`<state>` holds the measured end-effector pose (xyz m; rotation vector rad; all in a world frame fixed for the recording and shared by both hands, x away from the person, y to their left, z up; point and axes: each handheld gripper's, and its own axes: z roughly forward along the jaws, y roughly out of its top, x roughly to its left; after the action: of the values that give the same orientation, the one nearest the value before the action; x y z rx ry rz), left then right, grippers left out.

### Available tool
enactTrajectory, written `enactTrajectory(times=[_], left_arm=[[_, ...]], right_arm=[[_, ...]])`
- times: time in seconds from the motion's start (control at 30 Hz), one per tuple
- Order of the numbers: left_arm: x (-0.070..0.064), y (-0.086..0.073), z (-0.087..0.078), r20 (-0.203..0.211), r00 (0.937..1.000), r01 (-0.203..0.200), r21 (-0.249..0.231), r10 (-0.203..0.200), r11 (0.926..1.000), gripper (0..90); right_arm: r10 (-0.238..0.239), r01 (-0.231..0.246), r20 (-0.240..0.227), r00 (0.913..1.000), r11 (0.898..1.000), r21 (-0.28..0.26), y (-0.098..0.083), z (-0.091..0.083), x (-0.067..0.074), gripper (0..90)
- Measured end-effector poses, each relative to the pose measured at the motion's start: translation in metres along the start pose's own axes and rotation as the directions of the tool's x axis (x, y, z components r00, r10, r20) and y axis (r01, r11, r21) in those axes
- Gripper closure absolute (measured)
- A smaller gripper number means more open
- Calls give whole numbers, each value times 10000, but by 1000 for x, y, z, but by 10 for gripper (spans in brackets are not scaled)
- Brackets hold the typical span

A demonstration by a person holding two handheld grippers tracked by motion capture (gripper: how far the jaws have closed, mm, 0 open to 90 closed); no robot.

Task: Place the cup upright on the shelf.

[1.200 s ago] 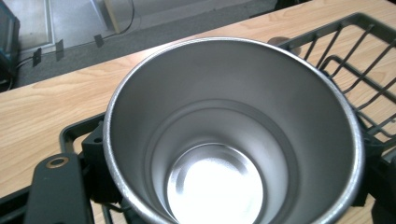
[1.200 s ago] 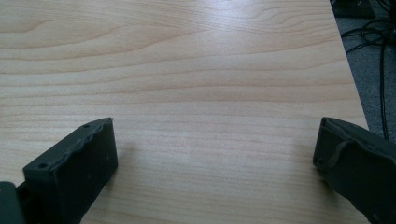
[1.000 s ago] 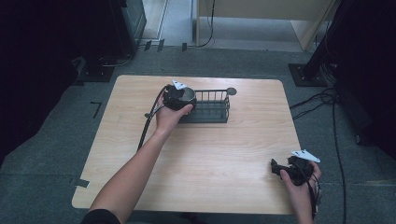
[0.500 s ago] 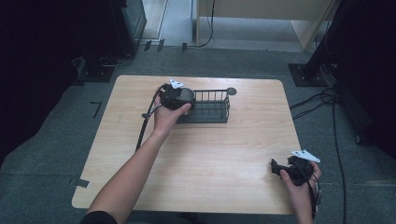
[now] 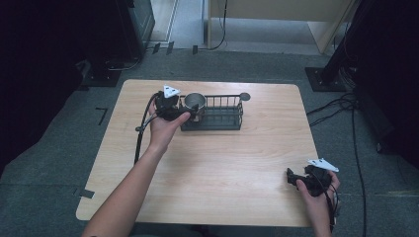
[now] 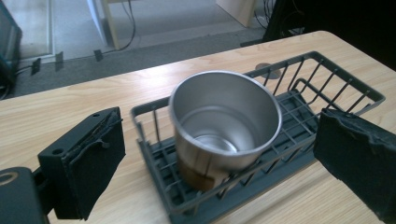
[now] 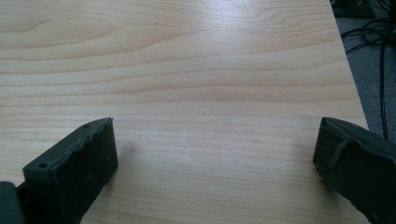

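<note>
This looks like a lab or test room. A plain wooden desk [image 5: 212,163] stands alone on grey carpet [image 5: 54,158], with loose cables [image 5: 346,106] trailing across the floor and dark equipment stands [image 5: 328,74] around it.

One wooden table [image 5: 212,163]. One dark wire basket [image 5: 220,116] on it, one steel cup [image 5: 193,102] standing in the basket's left end. One small round grey disc [image 5: 244,96] set in the tabletop by the basket's far right corner. Two handheld grippers: left gripper [image 5: 170,106], right gripper [image 5: 301,178]. Two forearms.
</note>
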<state>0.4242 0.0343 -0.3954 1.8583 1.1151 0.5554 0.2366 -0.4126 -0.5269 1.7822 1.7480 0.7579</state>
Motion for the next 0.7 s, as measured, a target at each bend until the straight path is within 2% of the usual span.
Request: enactTrajectory(times=[0.13, 0.4, 0.47, 0.57, 0.7], left_arm=[[7, -7, -12, -79, 10000, 28, -71, -28, 10000, 19], [16, -32, -39, -100, 9999, 8, -144, -9, 9999, 10], [17, -36, -41, -112, 9999, 5, -136, -7, 9999, 10], [17, -51, -47, -239, 9997, -79, -26, 78, 10000, 9], [18, -66, -51, -116, 9999, 96, 59, -95, 9999, 0]], right_arm=[[-6, 6, 5, 10000, 10000, -2, 0, 0, 0, 0], [-3, 3, -1, 10000, 10000, -1, 0, 0, 0, 0], [-9, 9, 5, 10000, 10000, -3, 0, 0, 0, 0], [-9, 9, 7, 10000, 10000, -4, 0, 0, 0, 0], [-5, 5, 1, 10000, 10000, -1, 0, 0, 0, 0]])
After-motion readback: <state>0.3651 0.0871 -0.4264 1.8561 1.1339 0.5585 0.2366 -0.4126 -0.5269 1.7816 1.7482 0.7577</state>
